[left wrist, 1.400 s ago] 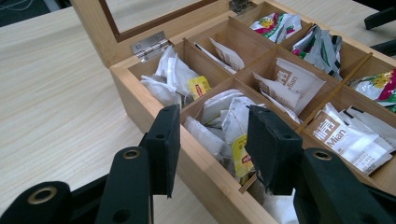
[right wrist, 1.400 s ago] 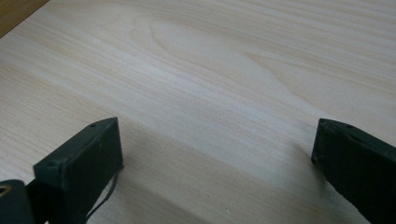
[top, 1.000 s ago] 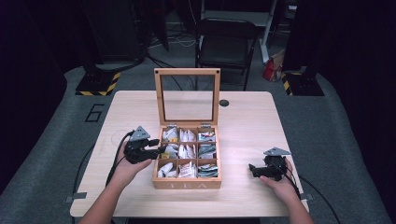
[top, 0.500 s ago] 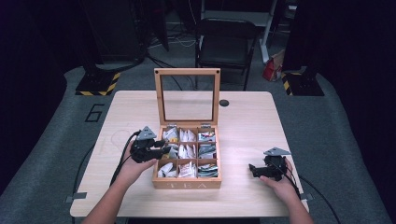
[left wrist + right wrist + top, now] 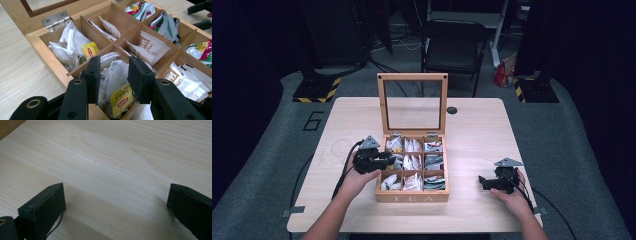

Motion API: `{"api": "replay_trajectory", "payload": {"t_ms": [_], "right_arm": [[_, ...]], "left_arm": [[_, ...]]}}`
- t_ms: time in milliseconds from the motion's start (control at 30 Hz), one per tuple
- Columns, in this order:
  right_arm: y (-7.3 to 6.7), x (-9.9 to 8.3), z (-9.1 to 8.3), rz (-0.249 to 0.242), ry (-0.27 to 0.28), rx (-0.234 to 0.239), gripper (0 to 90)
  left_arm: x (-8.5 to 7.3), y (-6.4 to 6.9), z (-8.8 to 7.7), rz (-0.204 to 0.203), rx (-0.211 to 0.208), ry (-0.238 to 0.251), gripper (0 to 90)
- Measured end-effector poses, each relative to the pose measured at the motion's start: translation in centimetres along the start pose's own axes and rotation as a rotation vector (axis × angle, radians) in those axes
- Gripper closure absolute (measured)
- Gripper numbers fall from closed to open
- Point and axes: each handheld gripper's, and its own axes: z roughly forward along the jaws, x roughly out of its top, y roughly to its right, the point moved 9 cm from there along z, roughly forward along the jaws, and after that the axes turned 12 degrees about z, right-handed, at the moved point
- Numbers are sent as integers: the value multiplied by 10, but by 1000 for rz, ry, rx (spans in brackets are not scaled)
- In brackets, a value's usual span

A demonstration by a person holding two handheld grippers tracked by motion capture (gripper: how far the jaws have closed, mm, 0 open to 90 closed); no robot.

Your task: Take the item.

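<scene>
Straddling yellow-tagged tea bag (image 5: 117, 86), left hand-held gripper (image 5: 113, 75) parted, unclamped; right hand-held gripper (image 5: 115, 207) wide apart over bare table (image 5: 120, 157).

Lab or studio: dark curtains, folding chair (image 5: 454, 46), hazard-striped stand bases (image 5: 317, 90) (floor cables), grey carpet.

The gripper (image 5: 113, 82) reaches into the tea box (image 5: 32, 25), its two black jaws apart on either side of a white tea bag (image 5: 113, 77) with a yellow tag (image 5: 121, 100). Wooden dividers (image 5: 125, 40) split the box into compartments full of white sachets (image 5: 150, 48) and coloured packets (image 5: 140, 7). A metal hinge (image 5: 56, 20) joins the lid. The box stands on the pale surface (image 5: 17, 75).
</scene>
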Motion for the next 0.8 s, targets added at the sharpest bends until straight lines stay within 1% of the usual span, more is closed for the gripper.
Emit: {"api": "replay_trajectory", "payload": {"t_ms": [33, 67, 167, 333, 400, 467, 533, 700, 800], "right_arm": [[0, 0, 0, 0, 0, 0, 13], [0, 0, 0, 0, 0, 0, 13], [0, 0, 0, 0, 0, 0, 13], [0, 0, 0, 0, 0, 0, 13], [0, 0, 0, 0, 0, 0, 12], [0, 0, 0, 0, 0, 0, 13], [0, 0, 0, 0, 0, 0, 13], [0, 0, 0, 0, 0, -1, 12], [0, 0, 0, 0, 0, 0, 13]], "left_arm": [[0, 0, 0, 0, 0, 0, 641], [0, 2, 0, -14, -3, 5, 641], [-2, 3, -1, -2, -9, -2, 668], [1, 7, -6, 6, -22, 20, 733], [1, 8, -8, 19, -26, 23, 747], [2, 10, -9, 11, -32, 31, 780], [1, 12, -9, 21, -45, 34, 796], [2, 17, -10, 35, -57, 38, 847], [2, 18, -10, 51, -49, 38, 875]]}}
